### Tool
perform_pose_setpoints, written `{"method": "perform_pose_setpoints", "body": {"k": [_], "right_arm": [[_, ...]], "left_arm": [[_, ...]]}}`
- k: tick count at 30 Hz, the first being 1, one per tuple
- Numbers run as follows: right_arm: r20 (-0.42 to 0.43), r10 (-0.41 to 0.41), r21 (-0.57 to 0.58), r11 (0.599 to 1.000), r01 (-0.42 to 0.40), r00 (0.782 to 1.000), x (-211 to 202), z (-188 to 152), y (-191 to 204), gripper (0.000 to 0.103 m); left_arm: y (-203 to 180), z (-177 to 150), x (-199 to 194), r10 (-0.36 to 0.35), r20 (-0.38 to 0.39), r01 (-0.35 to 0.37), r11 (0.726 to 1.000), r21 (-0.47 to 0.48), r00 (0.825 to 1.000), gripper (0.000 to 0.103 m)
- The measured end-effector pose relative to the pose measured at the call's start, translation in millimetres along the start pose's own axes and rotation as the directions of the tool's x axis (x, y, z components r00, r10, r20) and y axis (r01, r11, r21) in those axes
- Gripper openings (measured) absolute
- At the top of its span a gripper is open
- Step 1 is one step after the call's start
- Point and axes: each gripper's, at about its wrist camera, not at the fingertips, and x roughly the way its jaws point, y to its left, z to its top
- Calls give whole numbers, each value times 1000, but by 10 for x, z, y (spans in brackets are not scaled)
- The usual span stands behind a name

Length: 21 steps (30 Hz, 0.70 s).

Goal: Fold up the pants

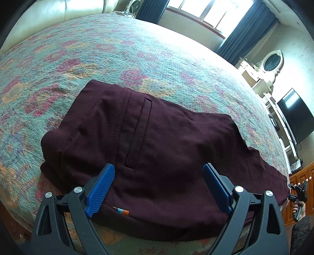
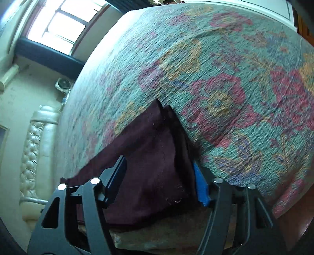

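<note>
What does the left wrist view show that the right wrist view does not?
Only the left wrist view shows the pants' welt pocket, the television and the open left gripper above the fabric. Only the right wrist view shows the right gripper with the pant-leg end between its fingers. Both show the maroon pants on the floral bedspread and a window.

A floral bedspread (image 1: 121, 49) in teal, pink and orange covers the bed and fills most of the left wrist view. At eleven o'clock stands a cream padded headboard (image 1: 64, 9), with a small fan (image 1: 135, 5) just beside it at twelve. A bright window (image 1: 214, 11) sits at one o'clock, flanked by dark blue curtains (image 1: 247, 31). At three o'clock a white dresser carries an oval mirror (image 1: 272, 61), and a black TV (image 1: 296, 115) hangs near it. Wooden cabinets (image 1: 302, 182) show at four o'clock.
</note>
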Motion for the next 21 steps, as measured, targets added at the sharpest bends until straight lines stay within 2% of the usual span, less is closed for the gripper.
{"method": "perform_pose_setpoints", "body": {"k": [1, 3, 4, 7, 11, 18, 21], "right_arm": [[-16, 12, 6, 1000, -12, 1000, 13, -2, 16, 17], [-3, -38, -28, 999, 38, 999, -42, -10, 133, 16], [8, -38, -25, 999, 38, 999, -83, -16, 199, 15], [53, -23, -36, 999, 25, 998, -252, 5, 457, 15], [107, 36, -71, 997, -28, 994, -528, -68, 811, 14], [146, 84, -237, 970, -48, 986, -888, -318, 1872, 13], [147, 111, -299, 952, -62, 983, -917, -479, 2312, 13]], "left_arm": [[-3, 3, 1, 1, -1, -1, 1000, 4, 1000, 90], [-9, 13, 5, 0, -4, 0, 1000, 9, 1000, 90], [-9, 16, 4, -1, -5, 1, 1000, 13, 1000, 90], [-14, 6, 1, -5, -1, 5, 1000, 23, 1000, 90], [-21, -21, -6, -11, 2, 11, 999, 34, 1000, 90], [61, -30, -32, -63, 11, 63, 998, 22, 998, 90], [99, -41, -47, -83, 18, 82, 996, 21, 996, 90]]}}
